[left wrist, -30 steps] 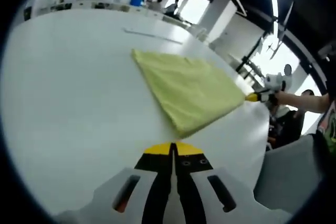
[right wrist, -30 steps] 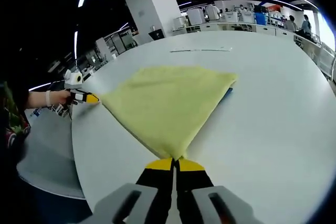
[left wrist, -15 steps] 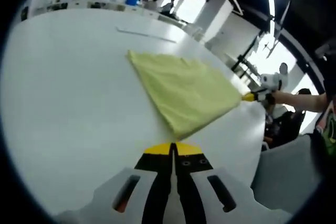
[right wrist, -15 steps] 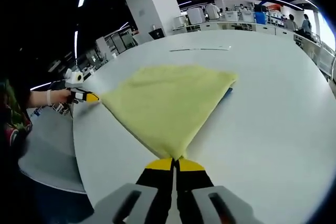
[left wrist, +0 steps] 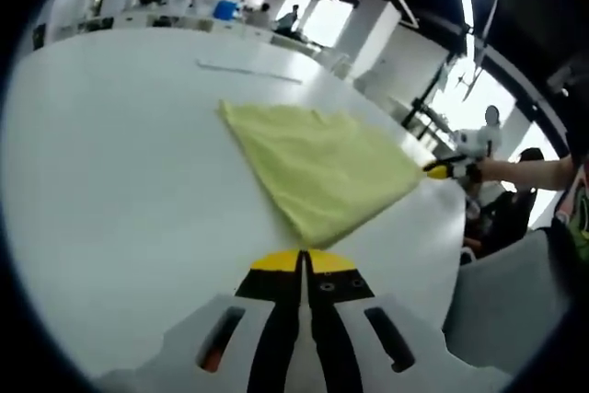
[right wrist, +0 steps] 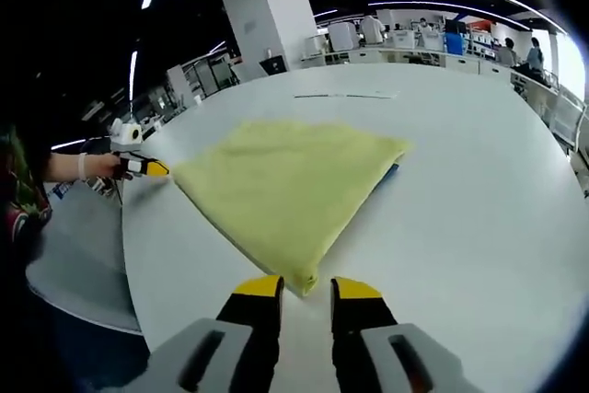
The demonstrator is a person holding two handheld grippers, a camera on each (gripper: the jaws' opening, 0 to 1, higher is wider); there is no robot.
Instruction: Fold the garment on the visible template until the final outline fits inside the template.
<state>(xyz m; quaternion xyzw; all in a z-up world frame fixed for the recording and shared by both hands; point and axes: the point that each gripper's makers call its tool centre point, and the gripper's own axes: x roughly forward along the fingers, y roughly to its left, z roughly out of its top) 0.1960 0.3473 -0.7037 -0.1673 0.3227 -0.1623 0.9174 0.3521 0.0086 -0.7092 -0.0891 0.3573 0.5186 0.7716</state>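
Garment (right wrist: 285, 192), yellow and folded, lies flat on the white table (right wrist: 479, 218) at 12 o'clock from both grippers. Right gripper (right wrist: 305, 289) spread wide, gripping nothing; left gripper (left wrist: 304, 262) pressed closed, empty.

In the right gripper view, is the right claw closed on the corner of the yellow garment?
No, the right claw is open, its two jaws stand apart, and the garment corner lies on the table just ahead of them.
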